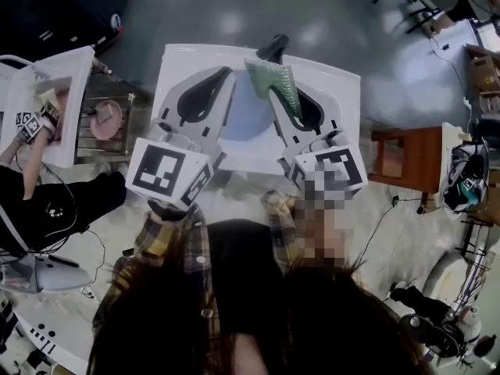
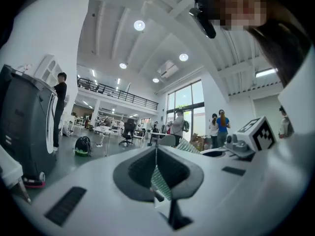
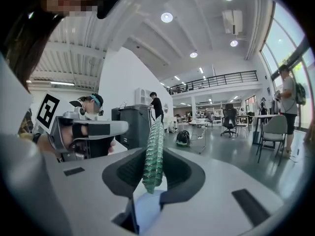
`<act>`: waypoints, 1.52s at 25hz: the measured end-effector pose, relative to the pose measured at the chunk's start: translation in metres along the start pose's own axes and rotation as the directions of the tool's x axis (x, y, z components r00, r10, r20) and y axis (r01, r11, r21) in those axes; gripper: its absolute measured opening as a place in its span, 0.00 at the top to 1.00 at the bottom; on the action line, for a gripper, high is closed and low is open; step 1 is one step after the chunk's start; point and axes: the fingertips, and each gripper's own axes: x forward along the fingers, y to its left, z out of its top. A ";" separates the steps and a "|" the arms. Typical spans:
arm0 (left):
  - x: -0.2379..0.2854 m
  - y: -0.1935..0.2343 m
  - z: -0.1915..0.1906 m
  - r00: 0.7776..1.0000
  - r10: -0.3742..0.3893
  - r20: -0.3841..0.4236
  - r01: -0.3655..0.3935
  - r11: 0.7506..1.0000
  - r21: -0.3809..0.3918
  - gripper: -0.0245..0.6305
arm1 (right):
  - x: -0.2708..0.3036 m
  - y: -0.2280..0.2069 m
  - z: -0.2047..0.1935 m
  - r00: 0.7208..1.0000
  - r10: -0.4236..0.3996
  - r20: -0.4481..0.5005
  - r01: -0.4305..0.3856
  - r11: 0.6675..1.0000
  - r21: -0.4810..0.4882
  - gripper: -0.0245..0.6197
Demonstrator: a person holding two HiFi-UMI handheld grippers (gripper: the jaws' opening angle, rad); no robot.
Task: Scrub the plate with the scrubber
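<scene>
Plate (image 1: 244, 116): pale blue, round, plain, no pattern visible. Looks flat on the white table (image 1: 337, 80), below and between the 2 grippers. Their bodies cover its left and right edges, so only the middle strip shows. In the right gripper view a pale blue patch of it (image 3: 146, 209) shows down through the slot behind the jaws.

Scrubber (image 1: 275, 80): green, see-through, knobbly mesh texture, flat strip shape. It stands on edge between the jaws of the right gripper (image 3: 156, 156), clamped tight, and pokes up and forward past the tips. Its lower end hangs in the slot just above the plate patch. In the head view it sits over the plate's upper right part. Contact with the plate: can't tell. In the left gripper view its end (image 2: 189, 146) shows beyond that gripper's body.

Left gripper (image 2: 156, 154): jaws closed, tips meeting in a thin seam. A green mesh sliver (image 2: 160, 181) shows in the slot behind the tips. Pinched or just seen through the gap: can't tell.

The 2 grippers are side by side, pointing away from the person, with tips angled toward each other over the plate's far side. Plaid sleeves (image 1: 168, 237) are behind them.

At far left a 2nd person (image 1: 31, 186) is beside another table, with a pink plate (image 1: 105, 119) nearby.
</scene>
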 end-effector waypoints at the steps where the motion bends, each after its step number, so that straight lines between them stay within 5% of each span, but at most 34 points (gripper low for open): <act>1: 0.006 0.000 0.000 1.000 0.010 -0.002 -0.010 1.000 0.005 0.93 | 0.002 -0.007 0.001 1.000 0.010 0.003 -0.010 1.000 0.003 0.81; 11: 0.043 0.033 -0.012 0.997 0.061 -0.044 -0.061 0.998 0.009 0.93 | 0.045 -0.042 -0.006 0.999 0.049 -0.014 -0.049 0.997 0.052 0.81; 24: 0.055 0.055 -0.037 0.993 0.016 -0.114 -0.015 1.000 0.004 0.93 | 0.065 -0.044 -0.033 0.996 0.021 -0.086 -0.013 0.996 0.093 0.81; 38: 0.051 0.073 -0.128 0.965 -0.031 -0.260 0.020 0.999 -0.045 0.93 | 0.076 -0.025 -0.114 0.969 0.054 -0.242 -0.017 0.988 0.153 0.81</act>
